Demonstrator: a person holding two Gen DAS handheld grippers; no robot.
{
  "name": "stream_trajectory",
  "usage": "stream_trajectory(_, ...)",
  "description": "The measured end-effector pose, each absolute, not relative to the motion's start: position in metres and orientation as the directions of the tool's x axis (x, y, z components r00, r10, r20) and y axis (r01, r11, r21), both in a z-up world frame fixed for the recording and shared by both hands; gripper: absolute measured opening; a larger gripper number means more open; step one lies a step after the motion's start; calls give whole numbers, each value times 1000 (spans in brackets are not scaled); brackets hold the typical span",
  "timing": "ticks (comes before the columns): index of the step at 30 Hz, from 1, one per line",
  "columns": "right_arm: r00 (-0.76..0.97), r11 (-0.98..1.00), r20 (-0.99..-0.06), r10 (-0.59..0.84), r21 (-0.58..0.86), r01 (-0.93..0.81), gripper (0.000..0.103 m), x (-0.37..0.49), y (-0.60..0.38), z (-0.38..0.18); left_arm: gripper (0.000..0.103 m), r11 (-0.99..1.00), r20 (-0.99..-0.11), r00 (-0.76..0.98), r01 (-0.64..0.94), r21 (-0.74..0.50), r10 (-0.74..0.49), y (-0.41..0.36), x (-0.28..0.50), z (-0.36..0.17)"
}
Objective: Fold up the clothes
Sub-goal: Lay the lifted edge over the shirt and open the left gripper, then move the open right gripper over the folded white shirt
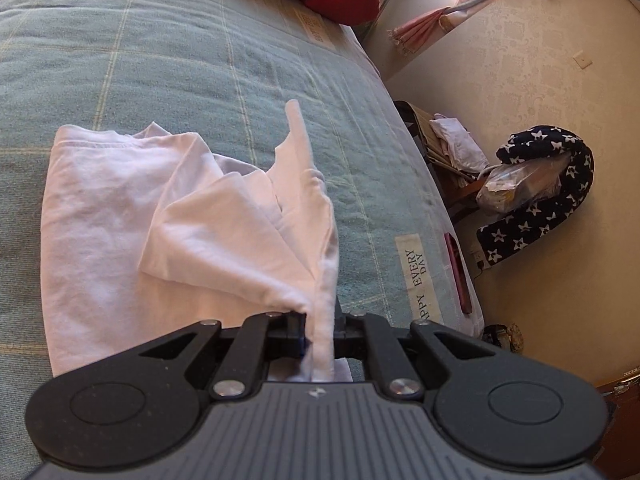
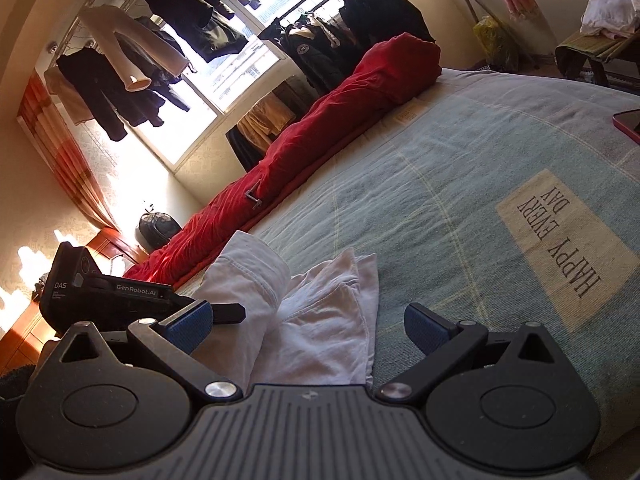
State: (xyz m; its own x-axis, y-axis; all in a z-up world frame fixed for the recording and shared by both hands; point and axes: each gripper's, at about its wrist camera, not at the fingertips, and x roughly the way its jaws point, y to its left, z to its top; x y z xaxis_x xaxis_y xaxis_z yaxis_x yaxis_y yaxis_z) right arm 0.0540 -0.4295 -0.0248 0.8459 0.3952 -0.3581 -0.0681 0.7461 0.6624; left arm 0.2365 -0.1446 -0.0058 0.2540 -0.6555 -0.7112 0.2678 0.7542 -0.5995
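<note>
A white garment (image 1: 120, 208) lies partly folded on the pale green bedspread (image 1: 168, 60). My left gripper (image 1: 322, 322) is shut on a bunched edge of it, and the pinched cloth rises in a ridge away from the jaws. In the right wrist view the same white garment (image 2: 320, 320) lies between and ahead of my right gripper (image 2: 308, 326), whose blue-padded fingers (image 2: 426, 330) stand wide open and press on nothing. The black left gripper's body (image 2: 120, 292) shows at the left of that view, beside the cloth.
A red quilt (image 2: 320, 136) runs along the far side of the bed. A red phone (image 1: 456, 276) lies at the bed's edge near a "HAPPY EVERY DAY" patch (image 2: 568, 248). A chair with clothes (image 1: 452, 148) and a star-patterned cloth (image 1: 552, 200) stand beside the bed. Clothes racks (image 2: 192, 20) fill the window.
</note>
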Motion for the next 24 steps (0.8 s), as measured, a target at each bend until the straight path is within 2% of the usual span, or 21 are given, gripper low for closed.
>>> stream_trajectory(14, 847, 754, -389, 362, 657, -20, 103, 52, -439, -34, 9, 798, -774, 216, 277, -536, -595, -178, 239, -35)
stream_trajectory(19, 843, 765, -403, 357, 644, -16, 103, 53, -437, -34, 27, 811, -793, 224, 327, -486, -566, -195, 236, -31)
stream_trajectory(21, 843, 770, -407, 351, 638, -13, 103, 52, -437, -34, 39, 809, -799, 225, 364, -462, -558, -204, 234, -26)
stream_trajectory(24, 846, 773, -410, 341, 635, -4, 103, 50, -439, -33, 48, 809, -816, 237, 434, -397, -528, -220, 227, -17)
